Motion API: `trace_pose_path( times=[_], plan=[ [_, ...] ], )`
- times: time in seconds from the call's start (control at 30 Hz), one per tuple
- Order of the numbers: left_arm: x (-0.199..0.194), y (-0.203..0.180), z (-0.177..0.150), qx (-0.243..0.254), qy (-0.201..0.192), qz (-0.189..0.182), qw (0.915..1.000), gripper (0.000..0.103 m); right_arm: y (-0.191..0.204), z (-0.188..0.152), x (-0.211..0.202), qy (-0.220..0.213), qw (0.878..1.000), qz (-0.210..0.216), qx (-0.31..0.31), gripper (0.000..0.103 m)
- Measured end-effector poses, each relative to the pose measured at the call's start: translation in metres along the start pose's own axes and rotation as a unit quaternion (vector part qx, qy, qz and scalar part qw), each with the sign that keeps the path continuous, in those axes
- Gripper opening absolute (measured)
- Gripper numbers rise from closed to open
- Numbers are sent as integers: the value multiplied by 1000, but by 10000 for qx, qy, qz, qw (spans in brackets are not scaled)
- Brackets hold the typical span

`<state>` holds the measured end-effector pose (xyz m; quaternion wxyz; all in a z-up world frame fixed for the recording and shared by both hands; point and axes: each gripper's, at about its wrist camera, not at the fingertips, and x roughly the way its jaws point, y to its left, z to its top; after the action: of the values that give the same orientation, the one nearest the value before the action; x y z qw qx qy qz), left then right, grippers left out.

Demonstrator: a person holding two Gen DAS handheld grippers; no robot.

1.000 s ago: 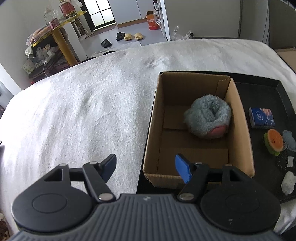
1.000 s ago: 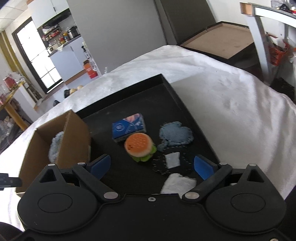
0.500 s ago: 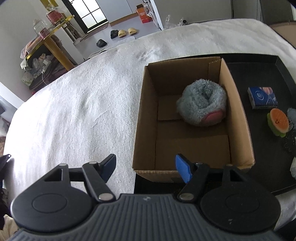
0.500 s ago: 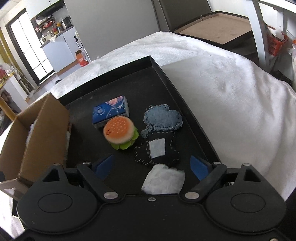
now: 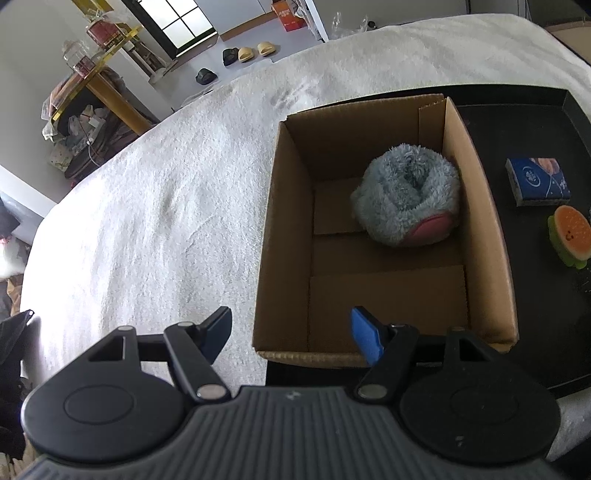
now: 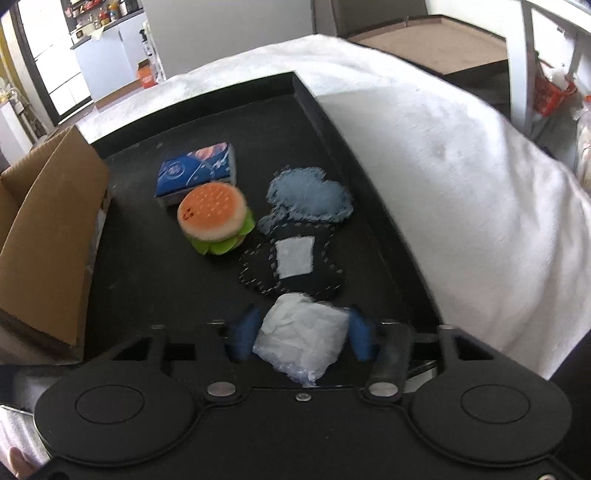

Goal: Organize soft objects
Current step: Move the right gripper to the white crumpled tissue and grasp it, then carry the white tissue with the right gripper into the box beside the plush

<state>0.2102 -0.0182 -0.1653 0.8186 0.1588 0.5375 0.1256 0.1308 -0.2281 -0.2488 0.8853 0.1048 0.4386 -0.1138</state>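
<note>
Right tongs [image 6: 301,334]: blue fingers [image 6: 244,332] pressed against both sides of a white crinkled packet [image 6: 303,338], clenched on it, low over the near end of the black tray [image 6: 207,110]. Dark stitched pad with pale patch [image 6: 295,254] at 12 o'clock of the packet, touching it; light blue felt piece [image 6: 310,195] beyond that. Plush burger [image 6: 214,218] at 11 o'clock, leaning on a blue tissue pack [image 6: 195,173]. Cardboard box [image 6: 48,229] at 9 o'clock on the tray's left end.

Left tongs [image 5: 291,332]: released, fingers wide apart, nothing between them, hovering over the box's near left corner. Grey fluffy plush with pink patch [image 5: 406,201] sits in the box's far right corner at 1 o'clock.

Surface: white fuzzy blanket [image 5: 166,206] under the tray, draped all round. Room: yellow-legged cluttered shelf [image 5: 96,74] at 10 o'clock, slippers [image 5: 251,53] on grey floor, dark-framed window [image 5: 177,22], orange carton [image 5: 288,16] at 12
</note>
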Motion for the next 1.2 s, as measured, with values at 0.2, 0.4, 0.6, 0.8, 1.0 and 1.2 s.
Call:
trace_pose_path(
  times=[0.2, 0.4, 0.6, 0.8, 1.0, 1.2],
  plan=[
    [0, 1, 1, -70, 51, -14, 10000, 70, -9, 3, 0, -6, 9997, 139, 211, 49],
    [-3, 4, -2, -102, -42, 4, 9999, 70, -8, 5, -6, -32, 9994, 301, 168, 49],
    [-6, 15, -5, -318, -94, -136, 9994, 70, 2, 14, -16, 31, 9979, 650, -64, 49],
    [-9, 23, -9, -433, -212, -258, 9985, 70, 16, 21, -30, -100, 9975, 667, -231, 49],
    [-10, 32, -12, -576, -293, -391, 9971, 69, 27, 31, -46, -237, 9969, 666, -342, 49],
    [-10, 44, -15, -786, -367, -552, 9947, 69, 39, 40, -61, -339, 9958, 721, -455, 49]
  ],
)
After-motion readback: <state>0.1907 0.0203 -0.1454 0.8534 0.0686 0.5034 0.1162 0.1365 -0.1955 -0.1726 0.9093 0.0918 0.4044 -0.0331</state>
